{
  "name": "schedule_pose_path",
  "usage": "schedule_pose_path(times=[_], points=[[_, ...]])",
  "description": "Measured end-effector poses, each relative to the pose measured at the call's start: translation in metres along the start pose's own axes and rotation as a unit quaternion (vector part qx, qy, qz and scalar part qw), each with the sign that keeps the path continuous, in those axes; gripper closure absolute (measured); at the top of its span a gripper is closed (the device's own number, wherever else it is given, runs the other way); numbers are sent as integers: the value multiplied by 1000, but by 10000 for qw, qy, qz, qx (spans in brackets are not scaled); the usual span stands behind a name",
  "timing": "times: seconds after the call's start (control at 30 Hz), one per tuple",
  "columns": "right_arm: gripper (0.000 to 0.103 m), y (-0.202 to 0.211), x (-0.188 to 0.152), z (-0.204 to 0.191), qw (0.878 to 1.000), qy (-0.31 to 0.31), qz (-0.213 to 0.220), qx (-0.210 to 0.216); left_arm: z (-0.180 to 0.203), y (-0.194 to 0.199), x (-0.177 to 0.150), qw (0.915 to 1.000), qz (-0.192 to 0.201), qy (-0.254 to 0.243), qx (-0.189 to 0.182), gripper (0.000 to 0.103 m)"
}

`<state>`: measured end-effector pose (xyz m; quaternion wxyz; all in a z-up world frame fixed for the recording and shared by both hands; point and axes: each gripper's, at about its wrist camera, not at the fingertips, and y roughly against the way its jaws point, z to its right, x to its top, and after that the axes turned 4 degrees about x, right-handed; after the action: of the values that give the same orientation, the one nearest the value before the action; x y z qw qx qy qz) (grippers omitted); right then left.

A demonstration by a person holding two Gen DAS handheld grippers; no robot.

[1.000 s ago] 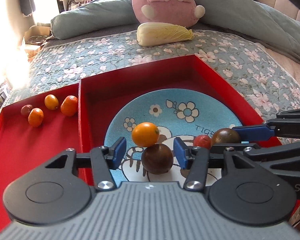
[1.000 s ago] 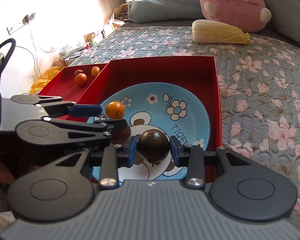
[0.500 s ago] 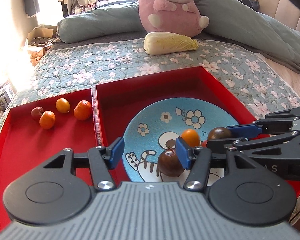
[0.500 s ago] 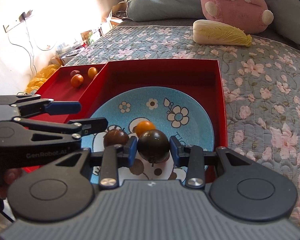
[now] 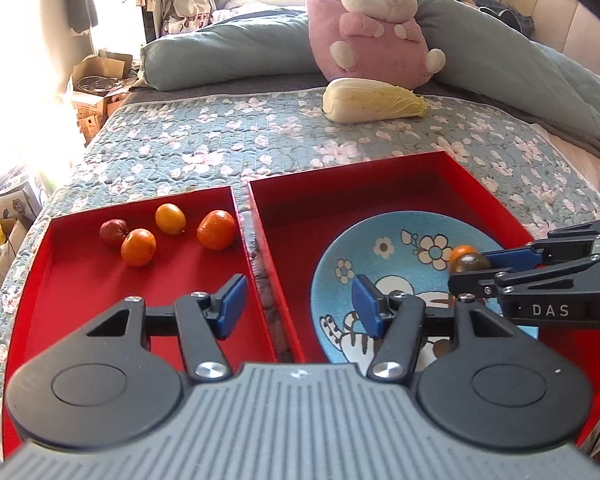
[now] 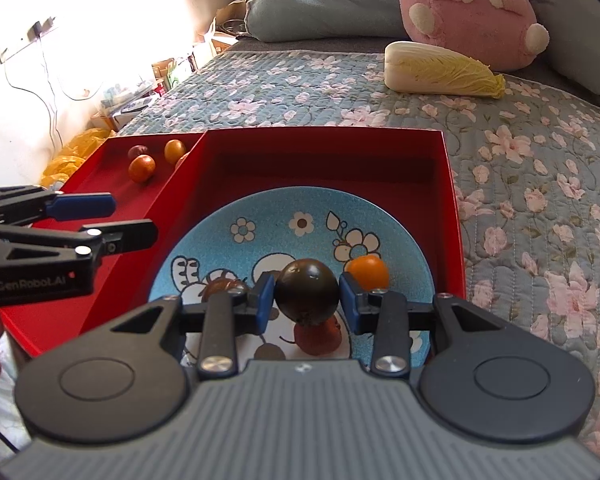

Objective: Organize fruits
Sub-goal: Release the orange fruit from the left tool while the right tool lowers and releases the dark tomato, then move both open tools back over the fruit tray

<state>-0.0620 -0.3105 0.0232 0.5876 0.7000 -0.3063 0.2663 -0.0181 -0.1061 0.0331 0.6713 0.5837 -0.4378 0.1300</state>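
Observation:
My right gripper (image 6: pixel 306 302) is shut on a dark round fruit (image 6: pixel 306 291) and holds it just above the blue cartoon plate (image 6: pixel 292 216) in the right red tray (image 6: pixel 324 144). An orange fruit (image 6: pixel 367 273), a reddish fruit (image 6: pixel 318 336) and a brown fruit (image 6: pixel 220 289) lie on the plate. My left gripper (image 5: pixel 296 306) is open and empty over the divide between the two trays. The left red tray (image 5: pixel 80 280) holds three orange fruits (image 5: pixel 216 229) and a small red one (image 5: pixel 113 232). The right gripper (image 5: pixel 496 266) shows in the left wrist view with the dark fruit (image 5: pixel 469 263).
The trays sit on a floral quilt (image 5: pixel 220 140). A napa cabbage (image 5: pixel 374 100) and a pink plush rabbit (image 5: pixel 374 26) lie behind them, with grey pillows (image 5: pixel 228 56). Boxes and clutter (image 5: pixel 96 92) stand off the bed's left side.
My left gripper moved left, from over the plate to over the tray divide, still open. The orange fruit rolled right across the plate. My right gripper kept the dark fruit and lifted slightly.

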Motion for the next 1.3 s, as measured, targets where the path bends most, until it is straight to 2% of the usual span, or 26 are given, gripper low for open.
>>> schedule_pose_path(times=[0.37,0.47,0.5,0.8,1.3], points=[[63,-2,0,0,9998,-122,4,-159,-42,-7,-2,9993,19,215,315,35],[39,1,0,-2,9995,-124,96,-262,-49,-12,-4,9990,-26,260,364,35],[37,3,0,-2,9993,-122,152,-314,-52,-13,-5,9989,-47,267,396,35],[36,14,5,-1,9983,-242,377,-382,-74,-18,-3,9975,-41,487,508,35],[36,4,28,-48,9986,172,484,81,-115,-38,2,9946,-80,653,799,35]])
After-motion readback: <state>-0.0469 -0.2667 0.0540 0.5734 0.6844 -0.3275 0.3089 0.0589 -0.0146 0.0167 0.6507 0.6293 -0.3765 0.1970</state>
